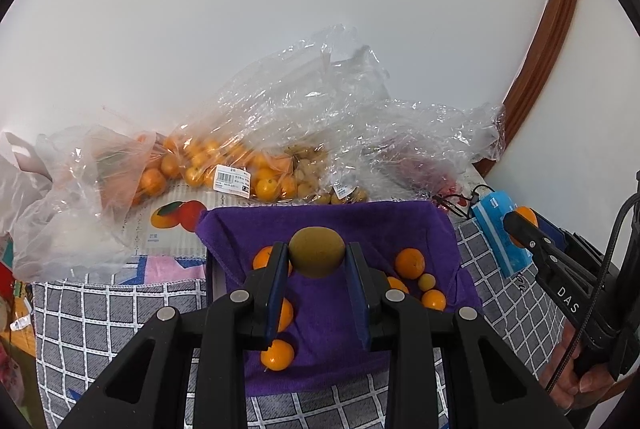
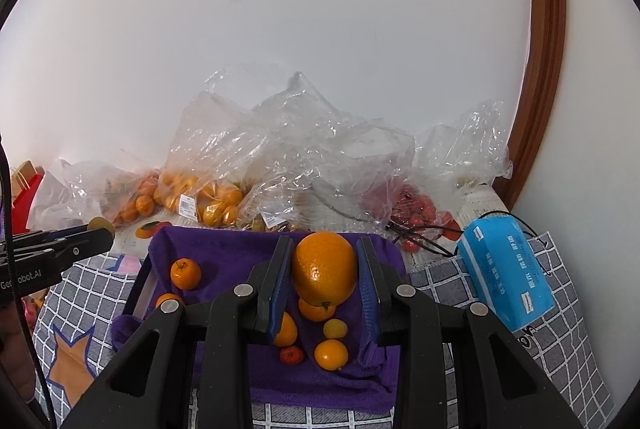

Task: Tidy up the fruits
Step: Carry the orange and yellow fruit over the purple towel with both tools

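Note:
My left gripper (image 1: 317, 256) is shut on a green-brown kiwi (image 1: 317, 251) and holds it above a tray lined with a purple cloth (image 1: 332, 333). My right gripper (image 2: 324, 269) is shut on a large orange (image 2: 325, 267) above the same purple cloth (image 2: 224, 249). Several small oranges lie on the cloth, one at the front (image 1: 277, 354) and one on the right (image 1: 409, 262). In the right wrist view a small orange (image 2: 185, 273), a yellow-green fruit (image 2: 335, 328) and a small red fruit (image 2: 291, 355) lie there too.
Clear plastic bags of oranges (image 1: 224, 165) and red fruit (image 2: 416, 209) lie along the wall behind the tray. A blue tissue pack (image 2: 506, 269) sits at the right on the grey checked tablecloth (image 1: 92, 313). A black cable (image 2: 424, 241) runs by it.

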Motion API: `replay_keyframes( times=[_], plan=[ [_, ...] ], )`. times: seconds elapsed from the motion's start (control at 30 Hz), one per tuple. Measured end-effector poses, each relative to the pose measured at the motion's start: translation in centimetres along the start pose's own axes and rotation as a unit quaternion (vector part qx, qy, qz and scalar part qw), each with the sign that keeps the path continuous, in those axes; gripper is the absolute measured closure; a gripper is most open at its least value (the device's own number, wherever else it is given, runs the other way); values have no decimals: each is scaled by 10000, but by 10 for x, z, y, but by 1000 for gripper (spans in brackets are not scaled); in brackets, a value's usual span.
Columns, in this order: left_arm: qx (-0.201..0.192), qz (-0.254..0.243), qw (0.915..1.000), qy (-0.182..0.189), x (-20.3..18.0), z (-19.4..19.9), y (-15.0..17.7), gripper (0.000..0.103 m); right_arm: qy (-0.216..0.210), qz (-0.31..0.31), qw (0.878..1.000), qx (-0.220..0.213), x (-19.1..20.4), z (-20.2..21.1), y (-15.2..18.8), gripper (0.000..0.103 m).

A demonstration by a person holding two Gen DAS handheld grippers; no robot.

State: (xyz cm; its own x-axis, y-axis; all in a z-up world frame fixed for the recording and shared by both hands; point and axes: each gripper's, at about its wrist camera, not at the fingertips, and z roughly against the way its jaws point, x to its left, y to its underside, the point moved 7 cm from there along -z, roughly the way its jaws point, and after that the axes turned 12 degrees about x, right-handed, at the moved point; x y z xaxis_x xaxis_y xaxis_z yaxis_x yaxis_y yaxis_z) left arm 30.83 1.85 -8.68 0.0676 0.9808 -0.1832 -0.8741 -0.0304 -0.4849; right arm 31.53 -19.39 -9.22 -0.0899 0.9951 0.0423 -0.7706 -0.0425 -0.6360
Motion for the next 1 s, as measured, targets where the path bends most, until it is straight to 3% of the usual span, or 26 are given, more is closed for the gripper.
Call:
replay_keyframes(
  times=[1.0],
  plan=[
    [449, 121, 9989, 82, 15, -68, -20, 75, -15, 199, 9989, 420, 7, -74, -4, 71]
  ],
)
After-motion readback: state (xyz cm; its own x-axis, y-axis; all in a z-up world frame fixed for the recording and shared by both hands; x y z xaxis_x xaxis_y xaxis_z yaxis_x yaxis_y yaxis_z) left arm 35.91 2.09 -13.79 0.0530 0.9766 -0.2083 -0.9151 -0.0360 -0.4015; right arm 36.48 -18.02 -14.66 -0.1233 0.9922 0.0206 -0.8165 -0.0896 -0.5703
